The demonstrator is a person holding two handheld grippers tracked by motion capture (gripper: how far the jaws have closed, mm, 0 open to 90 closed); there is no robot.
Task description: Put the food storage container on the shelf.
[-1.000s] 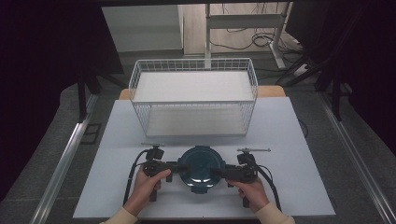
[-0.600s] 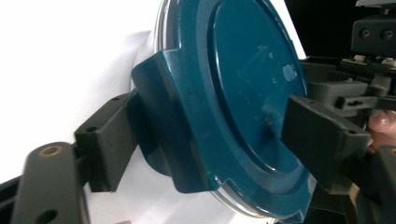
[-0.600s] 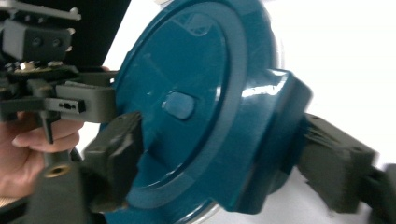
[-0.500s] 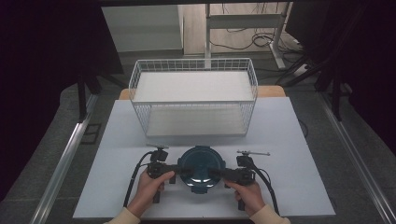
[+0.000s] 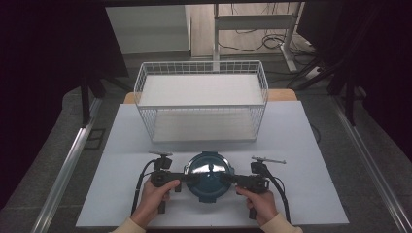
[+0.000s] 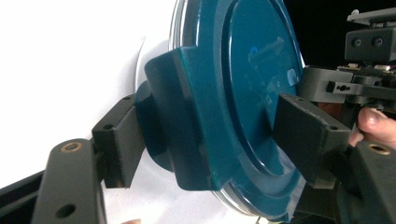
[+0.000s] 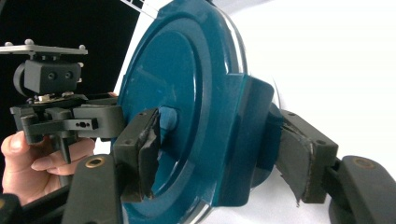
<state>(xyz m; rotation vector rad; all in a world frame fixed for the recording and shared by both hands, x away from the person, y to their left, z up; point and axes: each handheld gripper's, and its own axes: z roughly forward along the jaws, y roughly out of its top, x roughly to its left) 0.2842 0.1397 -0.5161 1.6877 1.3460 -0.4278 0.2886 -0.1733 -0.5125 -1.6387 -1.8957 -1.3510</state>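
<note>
I have a round teal lidded container (image 5: 209, 175) between my two claws, low on the white surface (image 5: 311, 145) and close to my side of it. My left claw (image 5: 187, 178) comes at it from the left and my right claw (image 5: 228, 177) from the right, so the two face each other across it, equally near.

In the left gripper view the jaws of my left claw straddle the clip tab (image 6: 175, 135) on the container's rim, one pad under it and one over the lid; the pads sit against or very close to the plastic, and I judge this a grip, not fully certain. In the right gripper view my right claw does the same on the opposite tab (image 7: 243, 140), jaws pressed onto lid and underside.

The white wire basket (image 5: 201, 68) stands straight ahead of the container, farther from me, well apart from it. If the container is meant for the basket, the move is forward and up over the near wall, both hands level.
</note>
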